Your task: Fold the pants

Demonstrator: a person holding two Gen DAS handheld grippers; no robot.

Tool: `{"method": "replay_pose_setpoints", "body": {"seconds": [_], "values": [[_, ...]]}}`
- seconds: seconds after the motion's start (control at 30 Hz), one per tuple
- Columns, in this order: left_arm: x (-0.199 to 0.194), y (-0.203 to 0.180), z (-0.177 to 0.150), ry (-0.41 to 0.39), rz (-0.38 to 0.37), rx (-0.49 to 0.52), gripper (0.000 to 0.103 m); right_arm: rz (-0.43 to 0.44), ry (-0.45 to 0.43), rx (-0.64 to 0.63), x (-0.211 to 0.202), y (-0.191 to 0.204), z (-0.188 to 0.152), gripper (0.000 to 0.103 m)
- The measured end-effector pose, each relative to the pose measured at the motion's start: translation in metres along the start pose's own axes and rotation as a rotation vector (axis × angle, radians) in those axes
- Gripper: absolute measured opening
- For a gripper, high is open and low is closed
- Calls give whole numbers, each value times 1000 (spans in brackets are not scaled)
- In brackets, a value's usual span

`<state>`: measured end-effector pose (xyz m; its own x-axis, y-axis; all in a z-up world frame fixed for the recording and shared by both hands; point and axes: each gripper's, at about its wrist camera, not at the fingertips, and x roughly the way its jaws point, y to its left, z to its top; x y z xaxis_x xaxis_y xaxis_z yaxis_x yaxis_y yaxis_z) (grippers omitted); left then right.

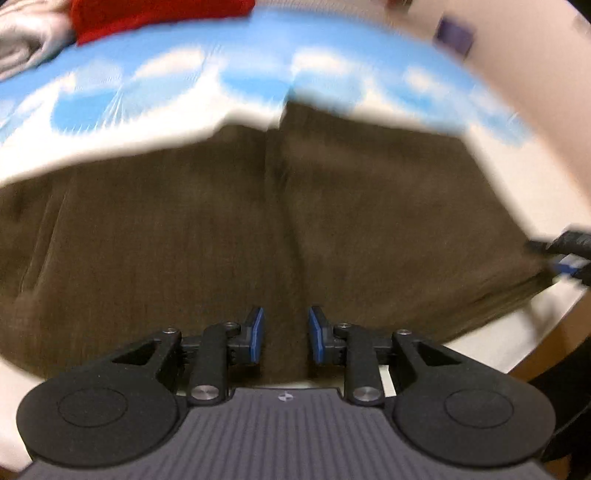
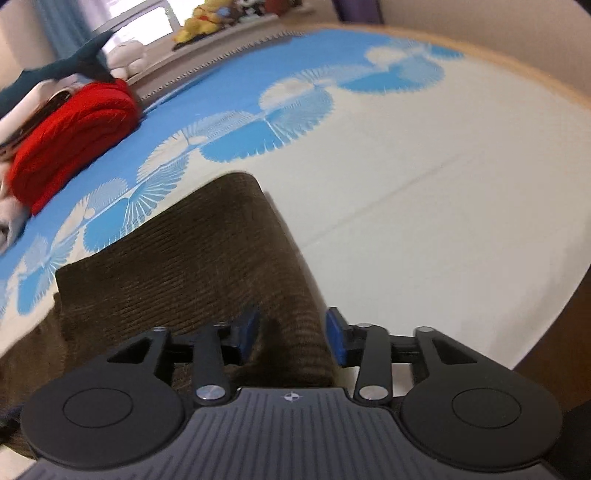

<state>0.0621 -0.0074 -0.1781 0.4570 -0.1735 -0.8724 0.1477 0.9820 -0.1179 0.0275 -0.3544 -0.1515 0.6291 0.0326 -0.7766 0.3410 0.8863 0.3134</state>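
Left gripper [image 1: 286, 334]: jaws apart with a narrow gap, nothing between the pads; it hangs over the pants [image 1: 229, 229] near their close edge, pointing steeply down. View is motion-blurred, so whether the tips touch the cloth cannot be told.

Right gripper [image 2: 291, 338]: jaws part open, straddling a raised ridge of brown cloth at the pants' right edge. A gap shows beside the right pad; contact on the left pad is unclear. Judged: not clamped.

Pants: one pair, brown corduroy, lying flat on the bed [image 2: 424, 206], legs side by side with a seam running down the middle in the left view. In the right view the far end [image 2: 236, 184] is curled up off the sheet.

Step in hand, by judgement: taking hold at the near edge for a fold; no fold is clearly completed yet. The next move calls for both grippers to close on cloth, catching all layers, then lift together and carry the edge over evenly so the legs stay aligned.

Count: two grippers, one pair of pants, one red folded item [image 2: 70, 136] at the bed's far-left side, several soft toys [image 2: 207, 20] on the ledge beyond, number unclear.
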Motion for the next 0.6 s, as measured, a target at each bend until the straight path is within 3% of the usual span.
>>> {"method": "replay_pose_setpoints", "body": {"seconds": [0.1,0.3,0.4,0.47,0.5,0.6], "values": [[-1,-3,0,-12,24,33,29,-24,36,-42,10,5,-7,54],[-37,-6,9,-230,-21,30,29,-25,61,-9,16,3,-6,51],[-30,-13,10,-207,-83,44,30,-37,48,-32,15,6,-8,41],[-7,-21,4,-88,-54,105,35,-36,31,-54,14,9,-7,32],[-4,-22,-1,-92,-32,126,44,-34,21,-70,12,11,-7,31],[-16,-25,4,-132,-14,142,44,-23,-23,-117,2,19,-6,29]]}}
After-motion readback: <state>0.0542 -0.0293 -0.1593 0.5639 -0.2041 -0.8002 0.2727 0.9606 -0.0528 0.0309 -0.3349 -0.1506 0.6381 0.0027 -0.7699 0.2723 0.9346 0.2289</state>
